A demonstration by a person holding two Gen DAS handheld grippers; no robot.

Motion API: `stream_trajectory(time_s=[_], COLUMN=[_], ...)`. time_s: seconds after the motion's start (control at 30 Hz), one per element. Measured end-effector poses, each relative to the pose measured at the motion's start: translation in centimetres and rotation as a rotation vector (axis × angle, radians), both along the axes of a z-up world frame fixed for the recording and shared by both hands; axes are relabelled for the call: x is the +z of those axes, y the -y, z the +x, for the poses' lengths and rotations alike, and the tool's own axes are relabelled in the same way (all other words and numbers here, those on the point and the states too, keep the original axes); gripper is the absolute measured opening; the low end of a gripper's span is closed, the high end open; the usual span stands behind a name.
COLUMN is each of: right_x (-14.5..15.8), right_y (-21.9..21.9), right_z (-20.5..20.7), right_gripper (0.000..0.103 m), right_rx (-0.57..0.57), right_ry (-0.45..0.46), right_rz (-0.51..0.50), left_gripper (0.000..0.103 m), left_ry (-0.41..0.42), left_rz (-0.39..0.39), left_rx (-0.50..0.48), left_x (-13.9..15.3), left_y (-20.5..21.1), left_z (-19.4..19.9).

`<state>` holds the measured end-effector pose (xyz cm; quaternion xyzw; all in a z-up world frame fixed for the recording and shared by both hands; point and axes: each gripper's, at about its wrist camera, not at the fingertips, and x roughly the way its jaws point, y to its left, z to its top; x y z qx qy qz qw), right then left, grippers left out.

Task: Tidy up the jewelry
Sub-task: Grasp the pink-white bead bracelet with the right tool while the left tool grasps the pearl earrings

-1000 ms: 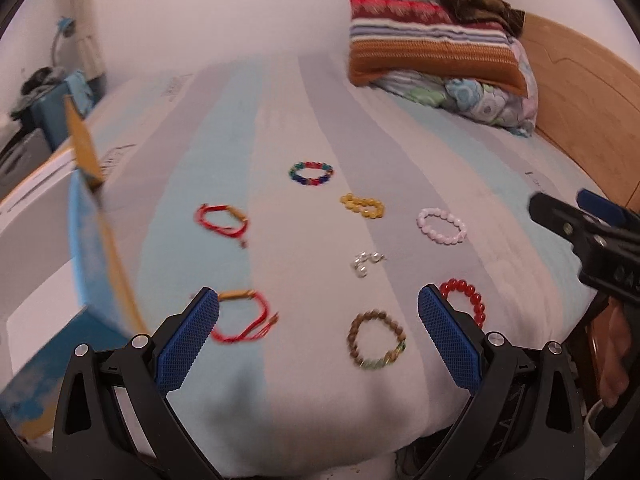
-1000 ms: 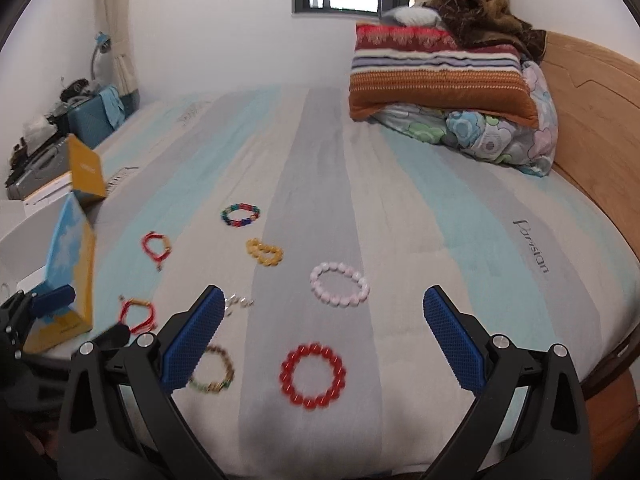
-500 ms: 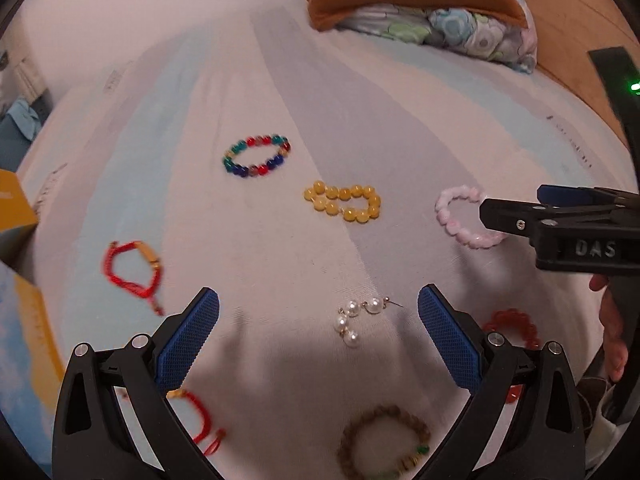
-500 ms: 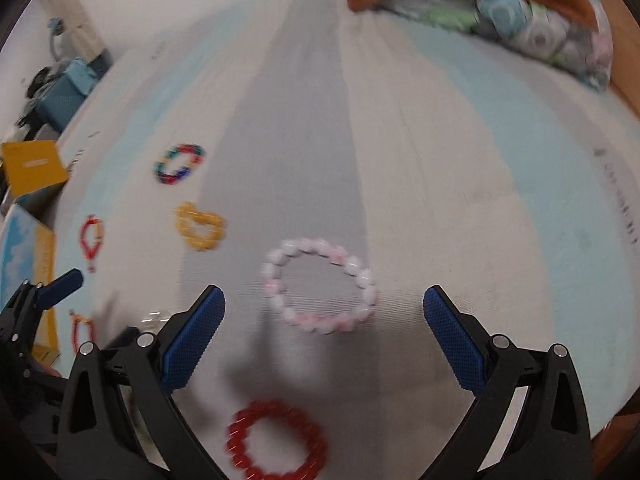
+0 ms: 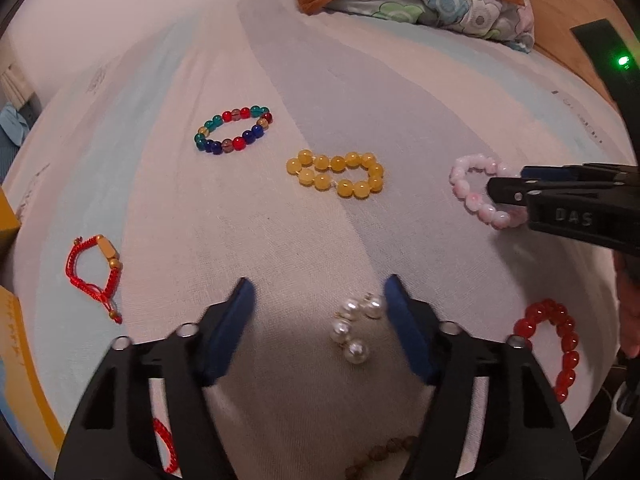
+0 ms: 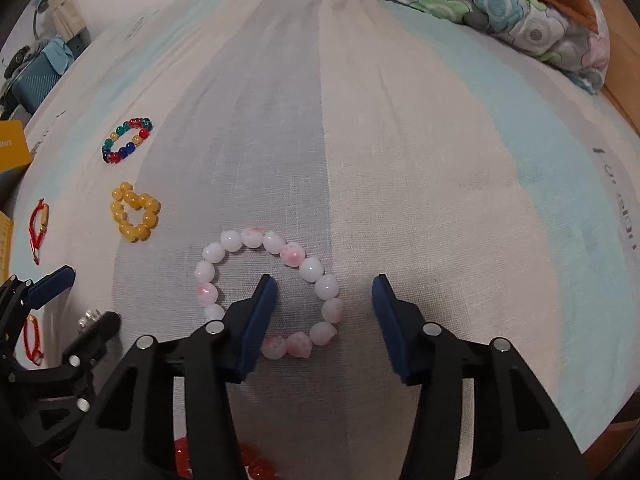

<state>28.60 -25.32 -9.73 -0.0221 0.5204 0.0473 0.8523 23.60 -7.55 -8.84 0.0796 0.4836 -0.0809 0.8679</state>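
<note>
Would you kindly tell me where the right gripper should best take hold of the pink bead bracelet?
Grip the pink bead bracelet across its right-hand arc, from above: it lies flat as an open ring. The right gripper, closing, already has one of its fingers inside the loop and one outside, neither touching yet.

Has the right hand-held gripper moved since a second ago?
Yes. The right hand-held gripper has dropped toward the bed and now straddles one side of the pink bracelet, jaws closing; before, it hung high above the red bracelet.

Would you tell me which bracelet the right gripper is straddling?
The pale pink bead bracelet: the right gripper's closing jaws stand around its near-right beads, unlike the yellow one.
</note>
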Motion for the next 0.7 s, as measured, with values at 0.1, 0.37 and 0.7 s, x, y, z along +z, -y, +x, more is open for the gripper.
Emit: stream_trajectory(time_s=[0.1,0.37,0.7], right_x=[0.2,0.8,3.6], right_y=[-0.4,-0.3,-0.1], right_z=[-0.4,-0.8,-1.6], right_gripper=[0.031,0.011,0.011], right_rx=[0.005,0.002,0.004], right_ry=[0.017,0.044,0.126], right_rz=[-0.017,0.009,0.074], left_gripper=[0.044,0.024,0.024], left_ry=[0.005,-0.002,0.013], left_rz=[0.012,-0.019,-0.064], left_rx=[-0.020,-0.047,-0.051], left_x=[0.0,0.3,1.5], left_y=[0.3,0.3,-0.3], left_z=[-0.6,-1.3,-1.7])
